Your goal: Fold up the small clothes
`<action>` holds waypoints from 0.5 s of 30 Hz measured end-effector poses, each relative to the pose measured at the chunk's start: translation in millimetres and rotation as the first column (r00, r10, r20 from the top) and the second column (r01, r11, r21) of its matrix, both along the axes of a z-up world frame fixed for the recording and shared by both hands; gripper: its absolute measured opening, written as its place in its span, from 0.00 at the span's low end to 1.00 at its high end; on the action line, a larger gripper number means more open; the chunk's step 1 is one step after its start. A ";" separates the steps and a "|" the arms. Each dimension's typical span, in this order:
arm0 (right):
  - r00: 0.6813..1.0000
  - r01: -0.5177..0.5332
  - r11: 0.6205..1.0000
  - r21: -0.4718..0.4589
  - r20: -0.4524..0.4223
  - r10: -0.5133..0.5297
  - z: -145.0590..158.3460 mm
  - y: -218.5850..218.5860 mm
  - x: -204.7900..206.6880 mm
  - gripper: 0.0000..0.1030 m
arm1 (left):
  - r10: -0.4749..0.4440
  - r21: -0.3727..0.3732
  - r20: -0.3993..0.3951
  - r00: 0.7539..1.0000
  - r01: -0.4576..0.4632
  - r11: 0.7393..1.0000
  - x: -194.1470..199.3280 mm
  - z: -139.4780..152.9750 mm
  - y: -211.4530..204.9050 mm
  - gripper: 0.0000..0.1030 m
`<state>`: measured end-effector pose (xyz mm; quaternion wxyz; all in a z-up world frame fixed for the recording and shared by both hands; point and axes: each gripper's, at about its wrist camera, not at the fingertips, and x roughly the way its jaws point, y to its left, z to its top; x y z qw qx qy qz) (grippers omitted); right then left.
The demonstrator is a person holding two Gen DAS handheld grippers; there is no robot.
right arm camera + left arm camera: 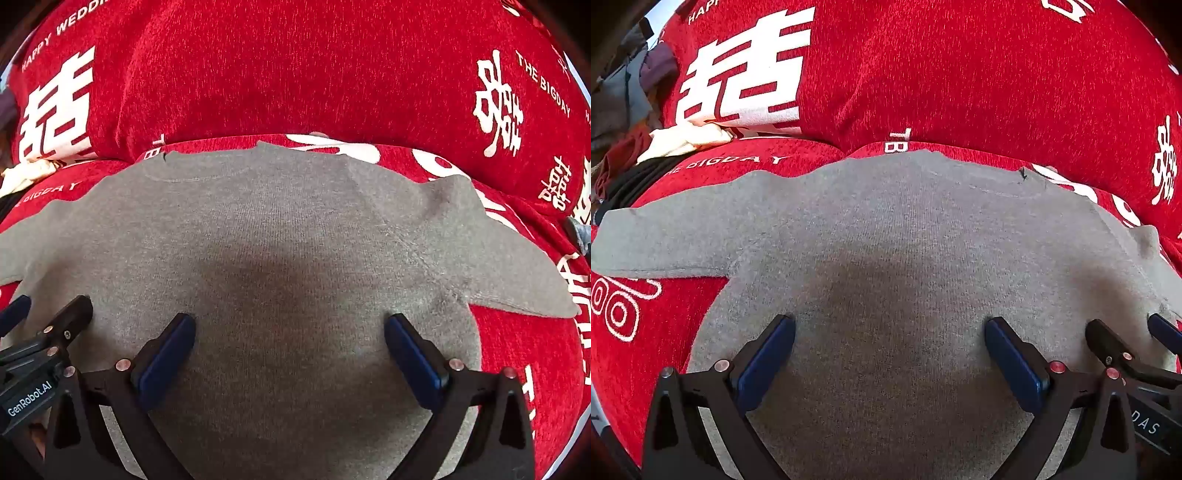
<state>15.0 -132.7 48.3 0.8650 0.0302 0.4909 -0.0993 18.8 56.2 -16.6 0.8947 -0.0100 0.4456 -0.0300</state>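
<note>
Grey sweater [886, 240] flat on red sofa cover [960, 74], under my left hand-held gripper [890, 332] and right hand-held gripper [290, 328], both spread wide, holding nothing

Matt grey knit top [905, 240] on fuzzy red chenille-like cover [942, 74] w/ white print

Shirt [905, 236] flat on sofa seat [642, 332], backrest cushion [960, 74] behind, both claws above

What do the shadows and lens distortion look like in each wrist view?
Left wrist view: a soft dark shadow falls on the grey shirt ahead of the open left gripper; fisheye bends the red sofa cover. Right wrist view: a similar shadow lies ahead of the open right gripper; the corners go dark.
</note>
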 end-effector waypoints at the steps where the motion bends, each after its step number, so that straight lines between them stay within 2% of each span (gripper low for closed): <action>1: 1.000 0.000 1.000 0.000 0.000 0.000 0.2 -0.5 -0.2 0.99 | -0.001 -0.001 0.000 1.000 0.001 1.000 -0.2 -0.1 0.6 1.00; 15: 1.000 0.000 1.000 0.000 0.000 0.000 0.1 -1.6 -5.5 0.99 | -0.004 -0.001 0.001 1.000 0.004 1.000 -1.5 -0.6 2.1 1.00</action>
